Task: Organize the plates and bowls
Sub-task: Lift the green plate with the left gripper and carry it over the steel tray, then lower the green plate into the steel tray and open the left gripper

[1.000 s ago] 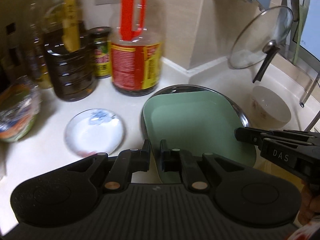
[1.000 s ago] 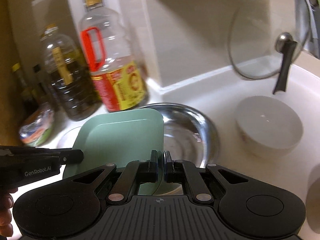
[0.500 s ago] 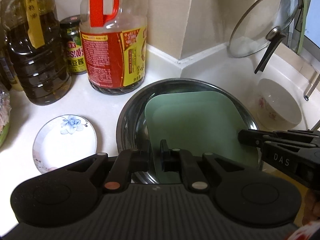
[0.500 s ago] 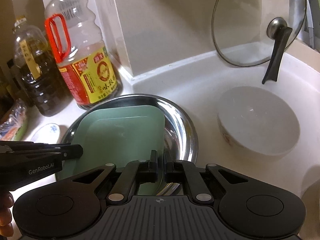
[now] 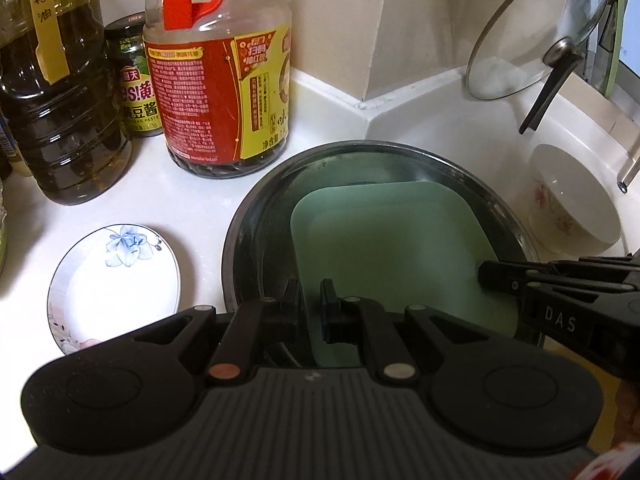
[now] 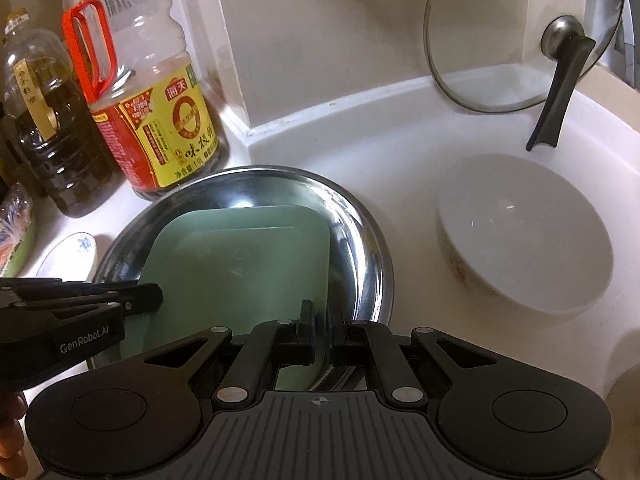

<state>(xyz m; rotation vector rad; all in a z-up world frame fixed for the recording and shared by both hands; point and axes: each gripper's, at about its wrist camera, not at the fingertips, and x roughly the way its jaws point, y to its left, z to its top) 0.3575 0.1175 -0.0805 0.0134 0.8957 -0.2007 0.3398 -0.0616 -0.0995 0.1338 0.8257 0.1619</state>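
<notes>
Green plate point(image 5: 384, 248), pinched by both fingers, lies in steel dish point(image 5: 256, 216) beside bottles point(image 5: 216, 80).

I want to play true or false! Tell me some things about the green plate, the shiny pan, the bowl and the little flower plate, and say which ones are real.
1. Both tools pinch the green plate. True: the left tool and the right tool each grip an edge of it.
2. The green plate is over the white bowl. False: it is over the round metal pan; the bowl stands apart to the right and is empty.
3. The small flower plate sits inside the metal pan. False: it lies on the counter, left of the pan.
4. A glass lid leans against the wall behind the bowl. True.
5. The big bottle has a blue handle. False: it is red.
</notes>
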